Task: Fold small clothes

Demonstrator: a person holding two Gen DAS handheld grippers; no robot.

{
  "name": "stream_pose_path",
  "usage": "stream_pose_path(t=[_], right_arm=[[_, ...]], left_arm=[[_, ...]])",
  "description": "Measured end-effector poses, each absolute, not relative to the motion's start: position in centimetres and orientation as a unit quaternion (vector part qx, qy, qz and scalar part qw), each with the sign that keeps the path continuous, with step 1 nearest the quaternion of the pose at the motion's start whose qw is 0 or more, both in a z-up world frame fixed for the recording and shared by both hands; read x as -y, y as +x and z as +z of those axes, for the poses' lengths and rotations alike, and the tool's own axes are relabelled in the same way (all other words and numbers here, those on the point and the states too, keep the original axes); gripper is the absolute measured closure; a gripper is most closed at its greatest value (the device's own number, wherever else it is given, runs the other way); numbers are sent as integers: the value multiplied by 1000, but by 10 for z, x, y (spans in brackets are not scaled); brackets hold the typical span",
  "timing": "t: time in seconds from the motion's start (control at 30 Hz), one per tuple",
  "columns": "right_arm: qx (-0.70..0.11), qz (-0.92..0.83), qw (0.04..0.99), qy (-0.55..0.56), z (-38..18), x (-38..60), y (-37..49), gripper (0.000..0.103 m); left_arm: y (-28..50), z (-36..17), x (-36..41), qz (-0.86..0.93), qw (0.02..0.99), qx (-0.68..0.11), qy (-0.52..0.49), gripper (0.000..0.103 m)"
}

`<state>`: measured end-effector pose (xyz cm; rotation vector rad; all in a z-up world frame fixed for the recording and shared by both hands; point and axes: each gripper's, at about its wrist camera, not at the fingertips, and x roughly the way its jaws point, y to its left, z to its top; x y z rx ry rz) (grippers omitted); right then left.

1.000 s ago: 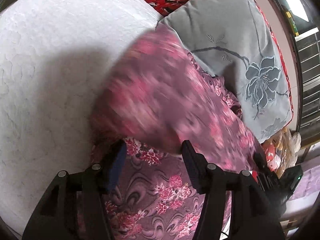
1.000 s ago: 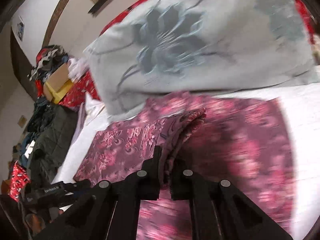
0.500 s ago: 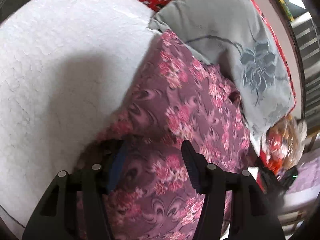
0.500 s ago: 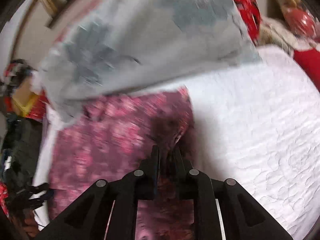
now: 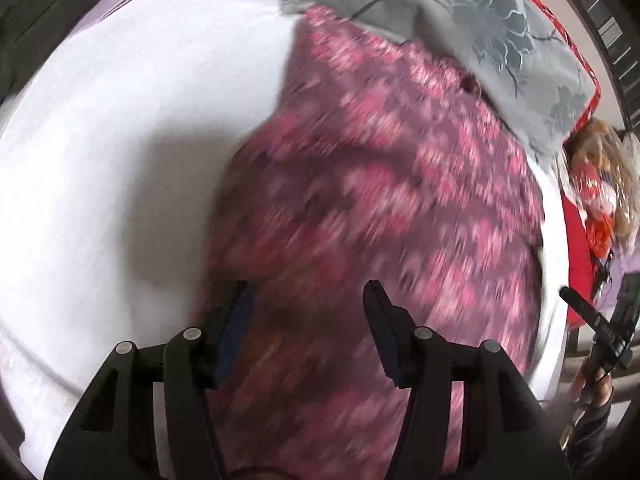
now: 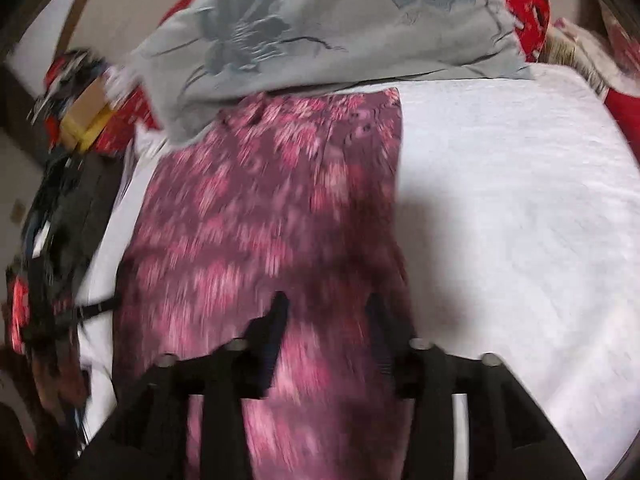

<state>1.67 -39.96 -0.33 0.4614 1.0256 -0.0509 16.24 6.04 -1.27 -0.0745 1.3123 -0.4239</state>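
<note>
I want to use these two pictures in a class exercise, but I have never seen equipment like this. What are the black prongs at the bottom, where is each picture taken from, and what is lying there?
There is no robot here. A person holds one pair of tongs in each hand, and a small wide-angle camera on each pair looks forward along its two fingers. The black prongs are those fingers.

One picture comes from the left tongs, the other from the right tongs. Both look down at the same purple garment with pink flowers, spread on a white bedcover. A grey pillow with an embroidered flower lies at its far edge, over red patterned bedding.

Nothing is held. Both tongs stand open above the cloth; the right pair has just been opening, with no cloth pinched between its fingers. The blur is from movement.
</note>
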Motion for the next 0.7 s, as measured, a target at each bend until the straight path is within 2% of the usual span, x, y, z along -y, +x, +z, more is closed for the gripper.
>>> stream_pose_path(t=[0.03,0.33,0.5,0.63,0.7], right_arm=[[-487,-20,846,216,-1,399,-1,47],[-543,-5,798,261,-61,383,-142,45],[-550,-4,774,315,-86,377,-169,45],[-547,35,765,339,-91,368,-179,45],[-547,50,763,340,-93,360,-178,45]], left_arm=[[152,-17,-75,-189,766,-614,-32,47],[72,-55,-144,-200,701,-681,-68,47],[47,-73,-150,-206,674,-704,-83,44],[41,-82,-155,-200,671,-705,-112,35],[41,-88,-159,-202,660,-710,-139,35]])
